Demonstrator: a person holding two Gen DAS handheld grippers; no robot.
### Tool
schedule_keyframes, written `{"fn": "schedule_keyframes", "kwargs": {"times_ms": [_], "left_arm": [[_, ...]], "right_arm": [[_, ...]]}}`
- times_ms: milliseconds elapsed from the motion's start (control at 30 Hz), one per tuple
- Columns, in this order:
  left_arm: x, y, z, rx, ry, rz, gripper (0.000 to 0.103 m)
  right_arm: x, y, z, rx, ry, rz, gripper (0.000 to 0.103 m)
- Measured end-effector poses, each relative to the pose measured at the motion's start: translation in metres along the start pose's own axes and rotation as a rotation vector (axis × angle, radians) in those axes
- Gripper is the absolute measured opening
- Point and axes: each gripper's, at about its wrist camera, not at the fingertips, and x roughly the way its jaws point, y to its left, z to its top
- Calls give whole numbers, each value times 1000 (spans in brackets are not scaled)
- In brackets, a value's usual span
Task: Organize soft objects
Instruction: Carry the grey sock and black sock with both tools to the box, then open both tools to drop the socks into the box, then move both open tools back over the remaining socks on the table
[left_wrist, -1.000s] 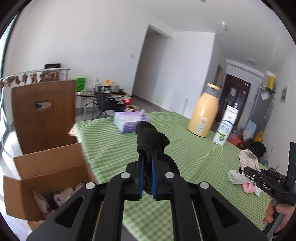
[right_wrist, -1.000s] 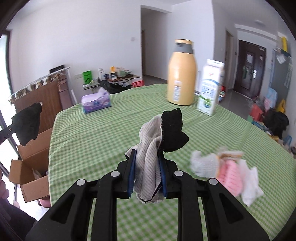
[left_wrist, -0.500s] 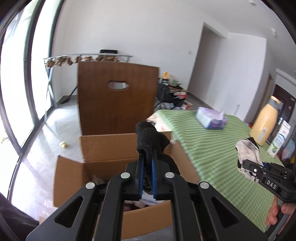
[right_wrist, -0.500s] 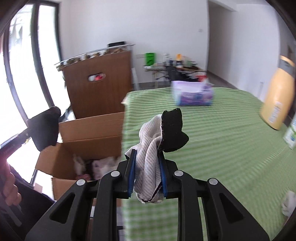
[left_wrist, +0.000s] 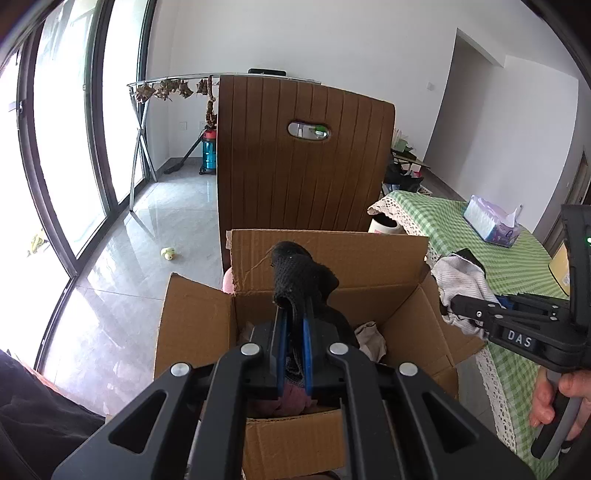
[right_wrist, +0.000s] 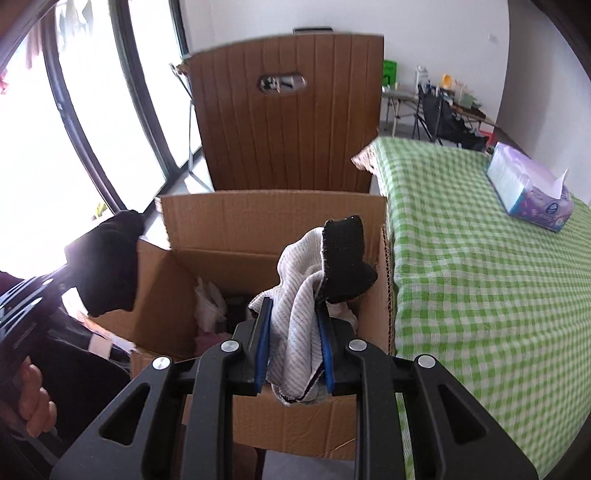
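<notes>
Left gripper: my fingers pinched tight on a black sock, pointing steeply down. Right gripper: my fingers clamped on a white sock, pointing steeply down. Right hand: wrapped round its handle. Left hand: likewise.

White walls, glossy grey tiled floor, tall dark-framed windows flooding daylight. Brown slatted chair back beside green-checked worktop; drying rack near the glass.
</notes>
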Motion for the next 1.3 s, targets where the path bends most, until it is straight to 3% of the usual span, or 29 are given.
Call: {"fn": "schedule_keyframes", "kwargs": {"times_ms": [67, 167, 267, 600, 633, 667, 767, 1033, 1300], "left_arm": [[7, -2, 0, 1, 14, 2, 4], [16, -5, -2, 10, 28, 2, 4], [24, -7, -1, 9, 42, 1, 4], [46, -9, -6, -29, 104, -28, 6], [49, -9, -6, -40, 113, -33, 8], [52, -9, -6, -52, 123, -26, 20], [56, -8, -4, -79, 153, -56, 31], [45, -11, -4, -71, 139, -66, 32], [13, -14, 2, -53, 74, -45, 32]], "right_arm": [[13, -5, 3, 5, 49, -28, 27], [25, -7, 6, -11, 87, -61, 49], [29, -13, 7, -3, 82, -57, 52], [11, -25, 3, 49, 4, -40, 52], [9, -25, 3, 47, -1, -40, 52], [6, -25, 3, 45, -9, -39, 52], [-3, -23, 3, 38, -21, -34, 52], [-10, -19, -7, 59, -16, -14, 53], [-31, -4, -15, 44, -41, -5, 53]]}}
